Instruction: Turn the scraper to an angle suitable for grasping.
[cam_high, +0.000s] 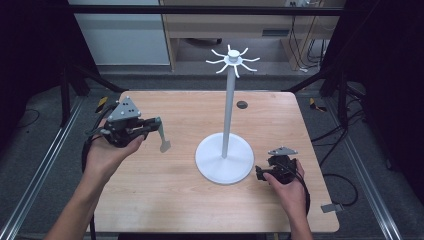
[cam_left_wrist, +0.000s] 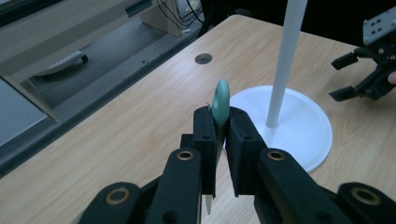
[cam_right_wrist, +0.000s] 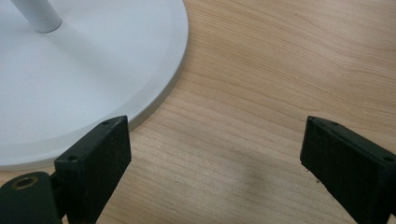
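Pale wood table (cam_high: 150, 200) with a fine straight grain sits inside a dark frame, grey carpet and trailing cables around it. On it stands a white rack (cam_high: 225, 159): a smooth round base, a thin straight pole, and a crown of curved hooks (cam_high: 233, 60) at the top.

The left gripper (cam_left_wrist: 221, 125) is clenched on a small spatula (cam_left_wrist: 221, 100), its black pads pinching the flat handle near the rounded teal end. In the high view the utensil (cam_high: 162, 137) hangs down from the jaws, its grey blade clear of the table, left of the rack's base. The right gripper (cam_right_wrist: 212, 154) is released, jaws wide apart with nothing between them, resting low just beside the rim of the base.

The likely aim is to hang the spatula on a hook. The grip is on a thin, slick, flat strip, so it could pivot or slip between the pads while being raised. The hooks are slender and the pole tall on a single foot; a bump from the gripper could rock or tip the rack, especially with the right gripper not bracing the base
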